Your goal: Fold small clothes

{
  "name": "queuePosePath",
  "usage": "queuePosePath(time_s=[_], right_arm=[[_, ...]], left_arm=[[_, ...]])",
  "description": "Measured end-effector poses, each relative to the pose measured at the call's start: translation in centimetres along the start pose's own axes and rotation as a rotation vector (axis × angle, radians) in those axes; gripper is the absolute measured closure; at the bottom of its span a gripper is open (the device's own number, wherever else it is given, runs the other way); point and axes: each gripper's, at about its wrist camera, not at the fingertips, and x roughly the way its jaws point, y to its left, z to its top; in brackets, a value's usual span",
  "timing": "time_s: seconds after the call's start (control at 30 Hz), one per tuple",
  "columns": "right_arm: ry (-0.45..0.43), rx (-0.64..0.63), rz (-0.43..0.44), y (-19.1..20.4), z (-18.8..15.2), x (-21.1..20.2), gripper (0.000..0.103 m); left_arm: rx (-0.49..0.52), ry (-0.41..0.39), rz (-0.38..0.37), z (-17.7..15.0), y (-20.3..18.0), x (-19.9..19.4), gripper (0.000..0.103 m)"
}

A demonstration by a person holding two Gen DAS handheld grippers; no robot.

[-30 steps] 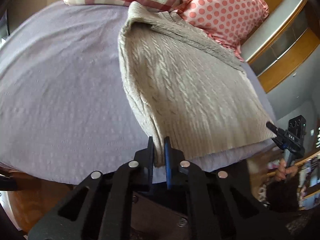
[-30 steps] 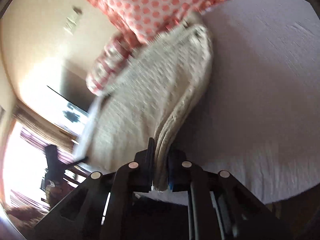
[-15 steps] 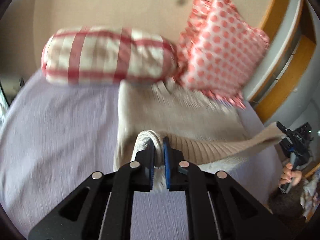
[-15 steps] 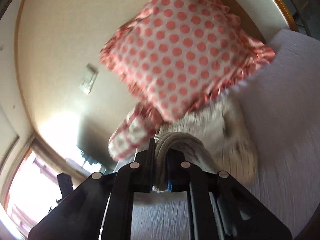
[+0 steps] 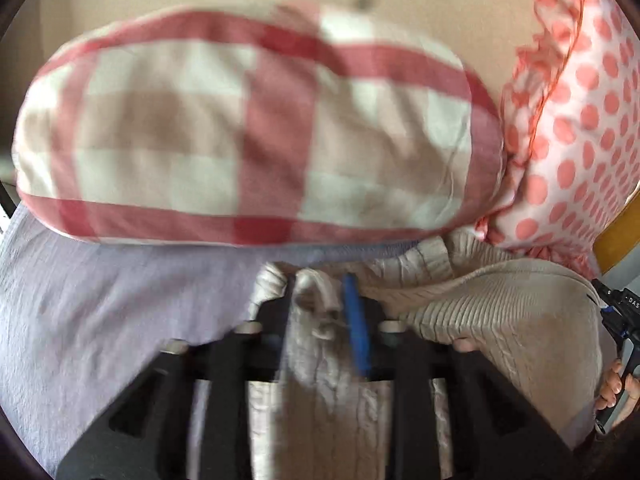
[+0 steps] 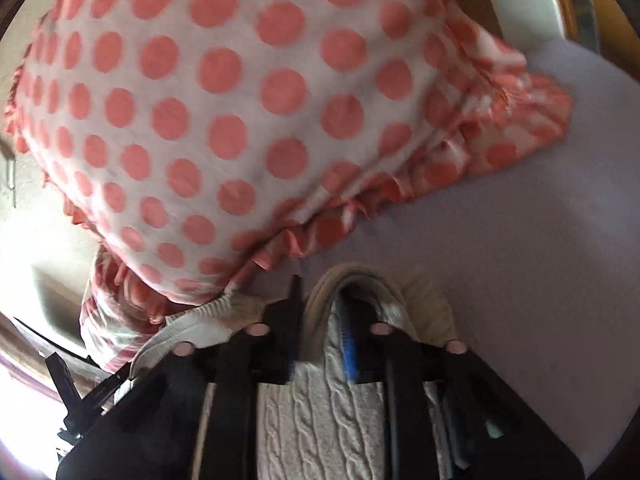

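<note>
Both my left gripper (image 5: 324, 312) and right gripper (image 6: 320, 320) stay clamped nearly closed on the hem of the cable-knit sweater (image 6: 320, 412), which a second ago lay flat on the lavender bedspread (image 6: 540, 260). I have carried that hem forward to the collar, just short of the polka-dot pillow (image 6: 240, 100) and, beside it, the gingham pillow (image 5: 256, 128). The sweater looks folded in half, ready for release.

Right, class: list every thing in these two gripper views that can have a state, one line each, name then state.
Left gripper: shut on the sweater's hem.
Right gripper: shut on the sweater's hem.
Sweater: beige cable knit, hem lifted and carried towards the pillows, fold not yet laid flat.
Checked pillow: lying on the bed, blurred.
Dotted pillow: propped up beside the checked pillow.
Bed sheet: lilac, spread flat.
</note>
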Motion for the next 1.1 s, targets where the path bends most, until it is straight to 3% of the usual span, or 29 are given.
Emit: queuePosePath(time_s=[0.07,0.1,0.13,0.17,0.2,0.27,0.33,0.43,0.5,0.6,0.7,0.77,0.87,1.0,1.1], right_arm=[[-0.018,-0.029,0.008,0.8,0.2,-1.0,0.048],[-0.029,-0.039,0.006,1.3,0.1,-1.6,0.021],[-0.063,-0.049,-0.015,1.8,0.1,-2.1,0.006],[-0.133,-0.074,-0.035,2.3,-0.2,-3.2,0.004],[-0.206,-0.113,-0.02,3.1,-0.4,-4.4,0.002],[-0.218,-0.136,-0.001,3.7,-0.4,-5.0,0.002],[-0.154,-0.153,0.032,4.2,-1.0,-4.5,0.002],[0.009,-0.238,0.046,5.2,-3.7,-2.5,0.002],[0.07,-0.269,0.016,5.3,-5.1,-1.1,0.002],[0.158,-0.313,-0.116,4.8,-6.9,1.7,0.002],[0.14,-0.396,-0.19,6.3,-7.8,1.2,0.003],[0.121,-0.444,-0.179,7.4,-8.7,0.2,0.003],[0.086,-0.527,-0.21,8.7,-10.0,-0.4,0.002],[0.114,-0.557,-0.257,9.2,-10.4,0.6,0.002],[0.103,-0.559,-0.26,9.0,-10.3,0.5,0.002]], left_arm=[[-0.01,-0.067,0.061,0.3,1.0,-2.1,0.042],[-0.014,-0.092,0.069,0.4,1.4,-3.1,0.04],[-0.018,-0.11,0.065,0.4,1.6,-4.0,0.04],[-0.019,-0.133,0.046,0.2,1.7,-5.1,0.038],[-0.013,-0.148,0.02,-0.1,1.5,-6.0,0.036],[0.011,-0.156,-0.041,-1.0,0.9,-7.0,0.034],[0.062,-0.126,-0.12,-2.2,-0.7,-7.0,0.032],[0.148,-0.056,-0.139,-3.9,-4.3,-5.5,0.029],[0.2,-0.009,-0.078,-4.9,-6.0,-3.5,0.028],[0.207,0.111,0.069,-5.8,-5.9,0.3,0.026],[0.162,0.1,0.035,-5.7,-4.5,-0.8,0.028],[0.125,0.07,0.01,-5.5,-3.1,-3.0,0.023],[0.095,0.046,0.089,-5.0,-1.1,-4.5,0.018],[0.096,0.176,0.173,-5.4,0.6,-2.5,0.018],[0.098,0.227,0.179,-6.0,0.7,-1.2,0.018]])
